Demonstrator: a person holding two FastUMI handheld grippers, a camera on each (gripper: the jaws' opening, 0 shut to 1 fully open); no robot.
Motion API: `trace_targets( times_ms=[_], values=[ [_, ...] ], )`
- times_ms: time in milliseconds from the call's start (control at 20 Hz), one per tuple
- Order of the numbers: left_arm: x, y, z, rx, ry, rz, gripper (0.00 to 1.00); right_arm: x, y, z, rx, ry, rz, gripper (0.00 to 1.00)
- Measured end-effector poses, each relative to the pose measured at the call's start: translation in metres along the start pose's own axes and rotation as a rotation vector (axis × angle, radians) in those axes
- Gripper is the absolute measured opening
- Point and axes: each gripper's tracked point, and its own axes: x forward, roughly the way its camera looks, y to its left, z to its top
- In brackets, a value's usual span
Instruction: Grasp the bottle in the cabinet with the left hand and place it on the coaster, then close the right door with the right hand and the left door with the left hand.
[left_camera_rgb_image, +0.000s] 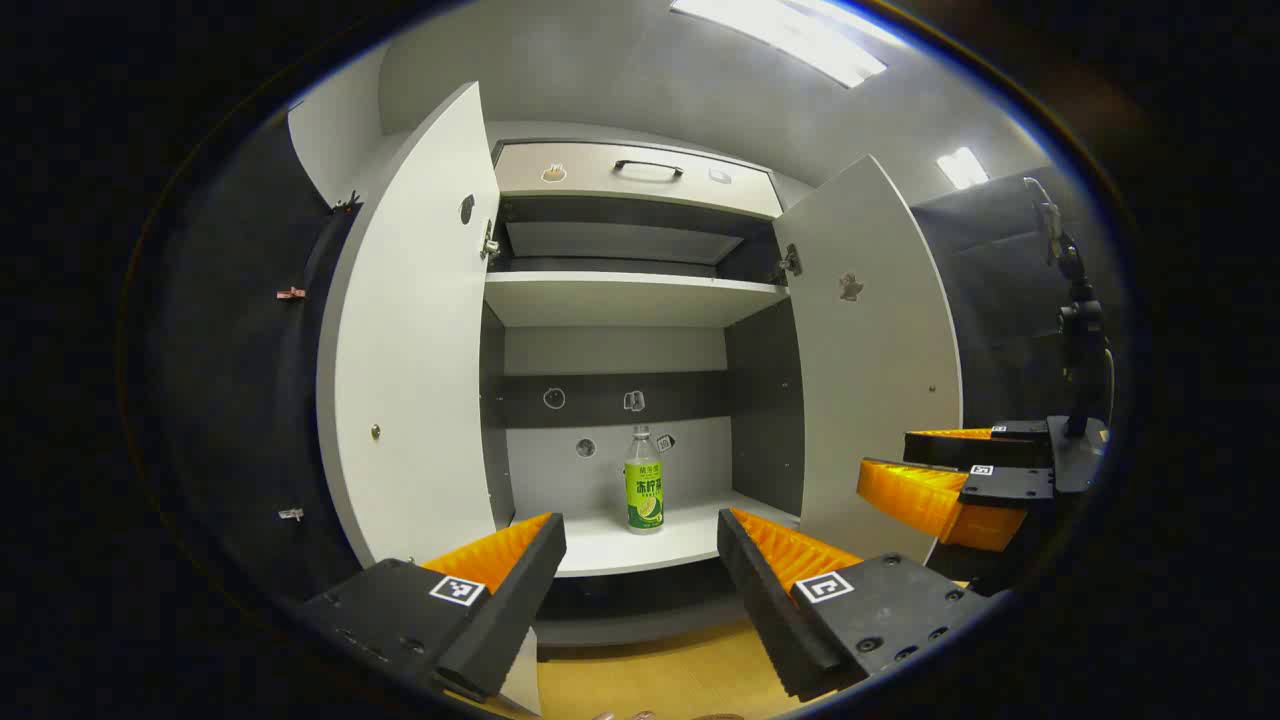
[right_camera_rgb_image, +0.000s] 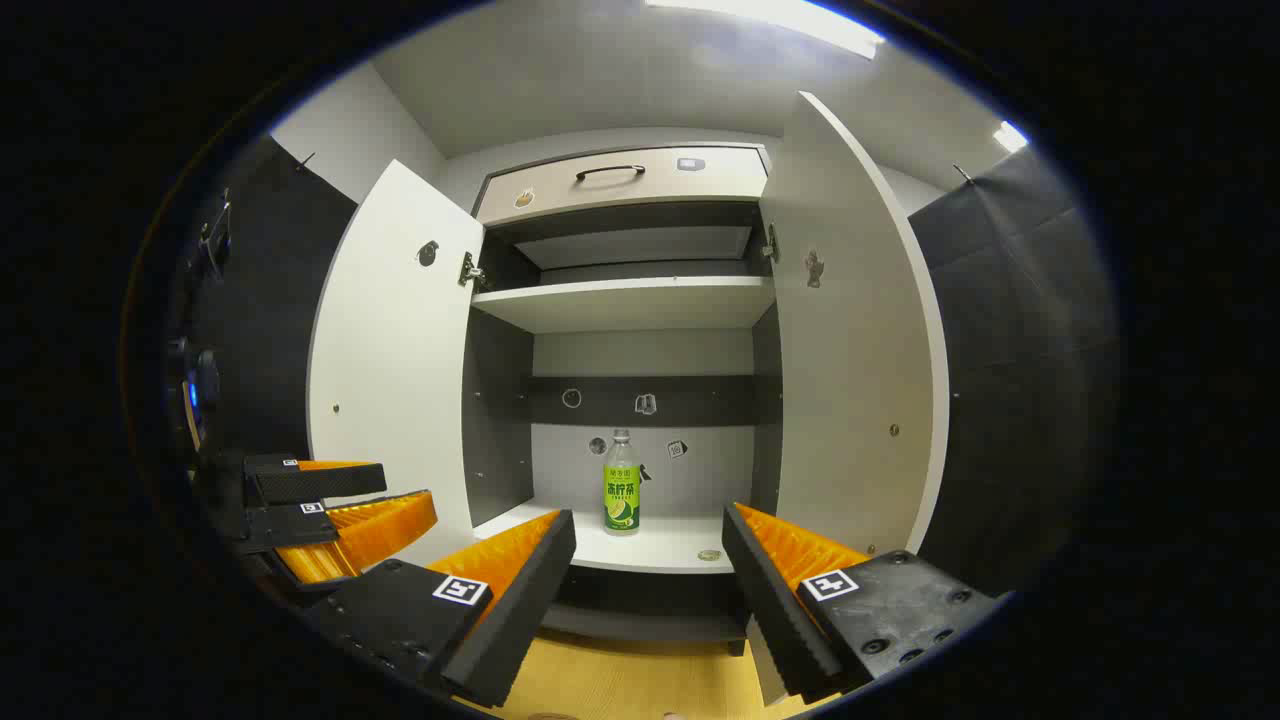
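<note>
Matt white laminate cabinet doors (left_camera_rgb_image: 410, 340), glossy clear plastic bottle (left_camera_rgb_image: 644, 482), wood-grain floor (right_camera_rgb_image: 640, 680)

1. Both cabinet doors stand swung wide: the left door (left_camera_rgb_image: 410, 340) and the right door (left_camera_rgb_image: 875, 350) flank the opening like side walls, leaving a straight way in between them.
2. The lower shelf (left_camera_rgb_image: 640, 545) is bare along its front edge and toward both front corners; the bottle (left_camera_rgb_image: 644, 482) stands upright mid-shelf, near the back wall, apart from both side walls.
3. The upper shelf (left_camera_rgb_image: 630, 297) roofs the lower compartment, well above the bottle's cap.
4. The left gripper (left_camera_rgb_image: 640, 560) hangs spread before the shelf's front edge.
5. The right gripper (left_camera_rgb_image: 925, 470) hovers just outside the right door.
</note>
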Motion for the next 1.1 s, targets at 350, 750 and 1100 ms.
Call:
trace_targets(
  times_ms=[350, 750, 1100],
  values=[
    [0.01, 0.008, 0.005, -0.014, -0.026, -0.004, 0.97, 0.008, 0.011, 0.0, 0.01, 0.006, -0.018, 0.98],
    [0.014, 0.019, 0.012, -0.014, -0.057, 0.01, 0.96, 0.012, 0.004, 0.006, 0.003, -0.015, -0.047, 0.98],
    [0.024, 0.02, 0.007, -0.05, -0.057, -0.037, 0.96, 0.014, 0.004, 0.004, 0.0, 0.001, -0.085, 0.98]
  ],
)
